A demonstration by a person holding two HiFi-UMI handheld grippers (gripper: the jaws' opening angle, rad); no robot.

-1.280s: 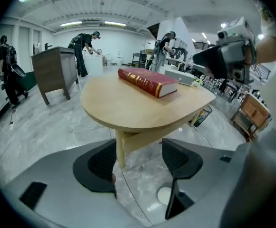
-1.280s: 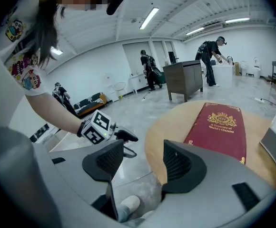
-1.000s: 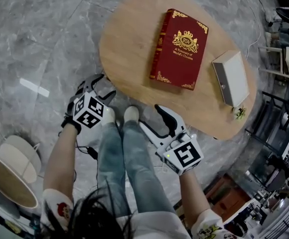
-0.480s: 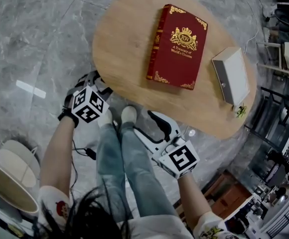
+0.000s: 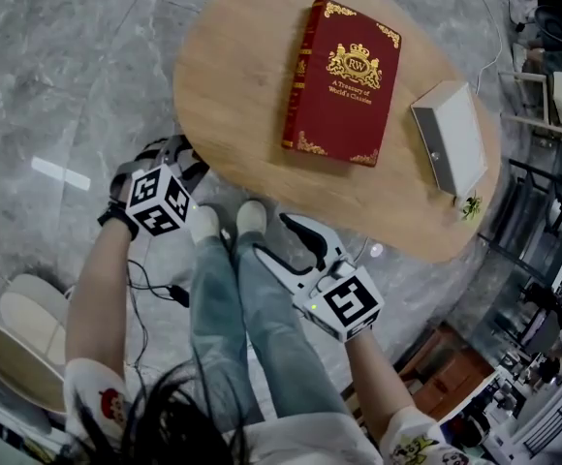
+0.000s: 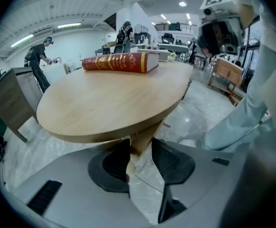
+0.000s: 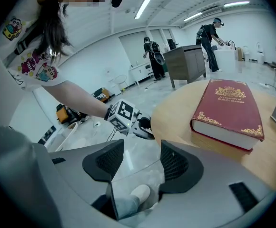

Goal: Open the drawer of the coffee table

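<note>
The oval wooden coffee table carries a red book and a white box; no drawer front shows in any view. My left gripper is tucked at the table's near left edge, pointing down under the top. In the left gripper view its jaws are closing around a pale wooden part under the tabletop. A strip of floor still shows beside the right pad. My right gripper hangs open over the floor in front of the table, nothing between its jaws.
The person's legs and white shoes stand between the two grippers. A black cable lies on the marble floor, with round white shades at the lower left. Shelving and furniture crowd the right side. People stand in the background.
The left gripper has rolled, its marker cube turning, and sits slightly further left at the table's edge. The right gripper has shifted a little toward the legs.
</note>
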